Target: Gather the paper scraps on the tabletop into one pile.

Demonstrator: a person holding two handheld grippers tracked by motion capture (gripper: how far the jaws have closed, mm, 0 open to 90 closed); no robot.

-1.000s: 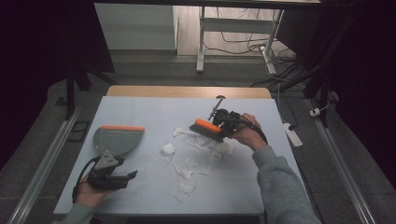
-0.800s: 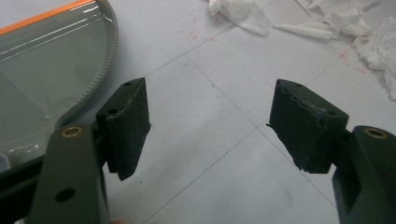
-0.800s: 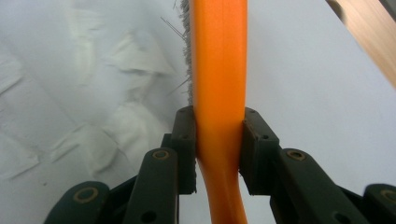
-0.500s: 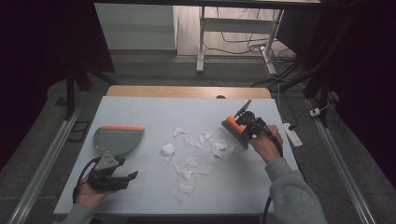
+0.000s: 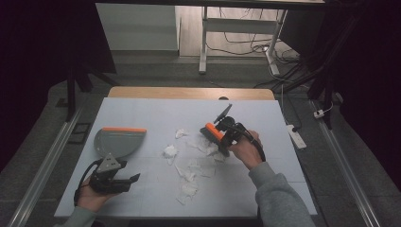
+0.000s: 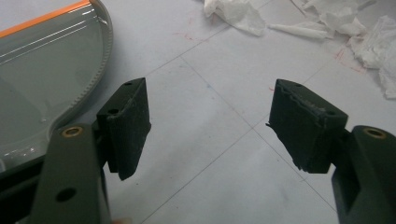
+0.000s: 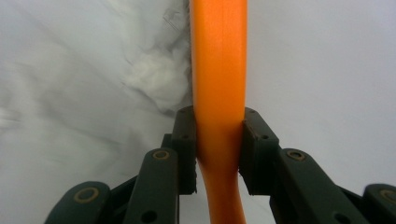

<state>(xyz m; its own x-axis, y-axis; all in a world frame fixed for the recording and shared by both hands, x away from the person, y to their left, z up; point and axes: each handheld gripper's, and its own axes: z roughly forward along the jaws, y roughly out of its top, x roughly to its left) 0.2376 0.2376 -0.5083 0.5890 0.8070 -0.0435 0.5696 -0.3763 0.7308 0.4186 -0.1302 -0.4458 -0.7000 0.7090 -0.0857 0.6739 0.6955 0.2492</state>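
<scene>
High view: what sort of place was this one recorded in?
Probably a lab or workshop set up for recording, not a home. A white work table stands on grey floor between metal rails, with a bare desk frame and loose cables behind it, and dark surroundings.

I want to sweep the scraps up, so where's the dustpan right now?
In the high view the dustpan lies on the table's left side, just beyond the open left claw, with the paper scraps to its right.

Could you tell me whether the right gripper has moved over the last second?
Yes. The right gripper swung right, then back left toward the dustpan, holding the orange brush over the paper scraps.
</scene>
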